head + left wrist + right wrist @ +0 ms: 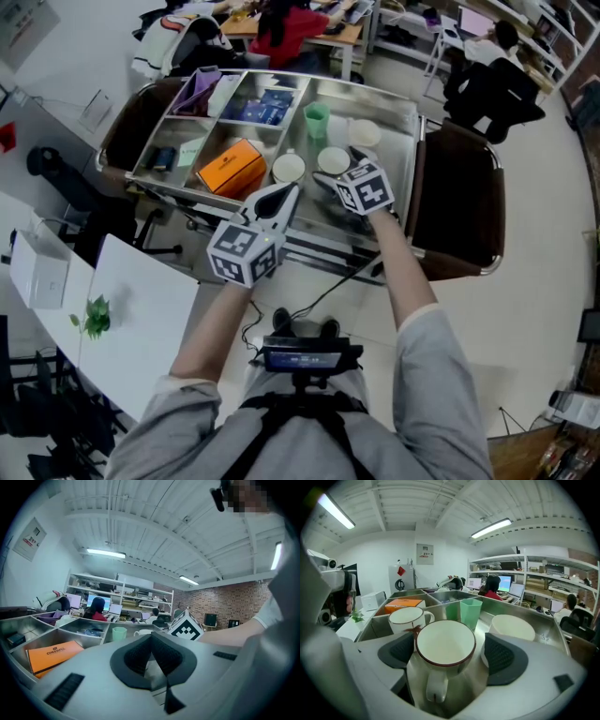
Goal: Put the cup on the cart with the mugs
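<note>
Showing three mugs (445, 646), one green cup (470, 612)

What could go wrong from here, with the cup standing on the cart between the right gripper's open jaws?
1. The cup stands close between the pads of the right gripper, with its handle toward the gripper. A skewed pull-back could drag or tip it.
2. A white mug, a green tumbler and a second mug crowd it. A sideways swing might knock one of them.
</note>
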Motion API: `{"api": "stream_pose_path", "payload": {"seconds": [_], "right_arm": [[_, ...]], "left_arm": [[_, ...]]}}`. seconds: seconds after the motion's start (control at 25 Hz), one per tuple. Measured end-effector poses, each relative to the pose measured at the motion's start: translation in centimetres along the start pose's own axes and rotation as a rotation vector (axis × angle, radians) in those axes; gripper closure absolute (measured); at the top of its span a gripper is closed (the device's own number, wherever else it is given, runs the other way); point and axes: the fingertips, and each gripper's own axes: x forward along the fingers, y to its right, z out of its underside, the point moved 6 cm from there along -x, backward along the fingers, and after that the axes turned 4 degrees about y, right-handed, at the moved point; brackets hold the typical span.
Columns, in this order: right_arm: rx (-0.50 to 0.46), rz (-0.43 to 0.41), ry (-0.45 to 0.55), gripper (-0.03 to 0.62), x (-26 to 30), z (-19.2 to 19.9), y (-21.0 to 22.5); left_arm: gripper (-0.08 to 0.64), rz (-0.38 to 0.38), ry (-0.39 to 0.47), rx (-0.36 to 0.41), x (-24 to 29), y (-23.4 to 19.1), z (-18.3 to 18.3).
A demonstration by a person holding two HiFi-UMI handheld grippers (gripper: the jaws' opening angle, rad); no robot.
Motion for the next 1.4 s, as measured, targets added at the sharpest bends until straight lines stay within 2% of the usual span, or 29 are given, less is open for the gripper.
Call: {"api": "stream_pose_path", "payload": {"seconds": [0.32,0.48,0.68,0.84,1.0,1.08,1.2,1.4], "right_arm": [[0.043,0.013,0.148,0.130,-3.6,-4.2,-0.8],[0.084,-0.003,0.221,0.130,-6.3,-6.0,-1.8],[0.090,-0.033,0.274,0.132,-10.3,-6.9,-3.8],[0.088,-0.050,0.303,0.204,-13.5,-6.4,-5.3],[0.103,-0.038,0.312,0.305,-15.5,-4.6,-6.7],[0.126,-0.019,0.309,0.344,-16.5,-3.0,-7.7],[0.154,0.012,0.313,0.439,-18.2,-1.1,-9.3],[0.208,0.104,0.299,0.528,-21.0,2.1,-12.0]], "left_arm": [[0.563,-0.021,0.002,-0.001,-0.3,0.5,0.3],[0.563,-0.033,0.005,-0.003,-0.7,0.7,0.5],[0.563,-0.059,0.002,-0.001,-1.8,1.1,0.8],[0.564,-0.085,-0.010,0.001,-3.1,1.6,1.3],[0.563,-0.080,-0.015,0.011,-4.4,2.3,2.0],[0.563,-0.063,-0.020,0.019,-5.4,2.7,2.6],[0.564,-0.044,-0.022,0.019,-7.1,3.0,3.6],[0.564,-0.008,-0.037,-0.002,-10.5,2.8,5.1]]}}
